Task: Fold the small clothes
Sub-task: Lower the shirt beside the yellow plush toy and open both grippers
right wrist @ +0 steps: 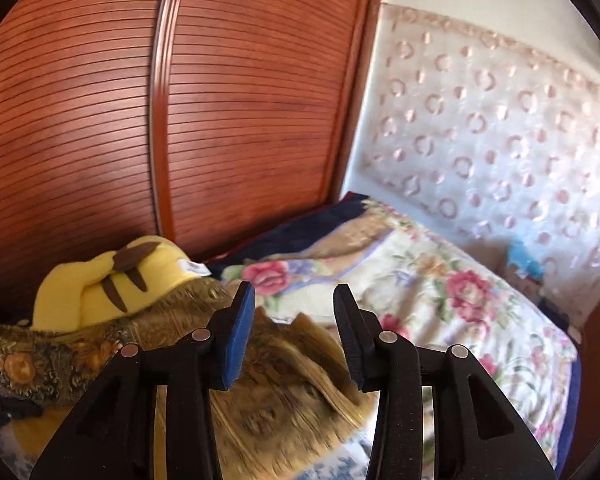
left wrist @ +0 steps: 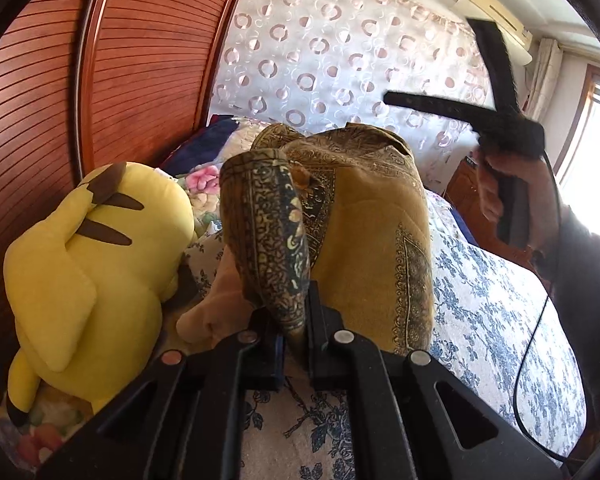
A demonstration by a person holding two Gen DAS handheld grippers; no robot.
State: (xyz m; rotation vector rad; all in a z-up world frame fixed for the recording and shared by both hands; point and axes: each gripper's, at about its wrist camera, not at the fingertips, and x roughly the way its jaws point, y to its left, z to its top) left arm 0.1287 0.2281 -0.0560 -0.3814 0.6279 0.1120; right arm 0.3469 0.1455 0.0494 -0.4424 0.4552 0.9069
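Left wrist: tongs (left wrist: 296, 344) clamping garment (left wrist: 376, 216)

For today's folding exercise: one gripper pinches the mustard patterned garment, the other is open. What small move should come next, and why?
Probably bring the open right gripper down onto the mustard patterned garment and pinch a free edge. The left gripper is shut on one bunched end; the rest lies crumpled on the bed.

On the bed (left wrist: 496, 300) the garment (left wrist: 372, 216) lies heaped in the middle, 1 plush toy (left wrist: 88, 248) just beside it on the left against the wardrobe (left wrist: 140, 80). Behind the garment lies a quilt (right wrist: 440, 288), with the curtain (left wrist: 340, 48) behind it.
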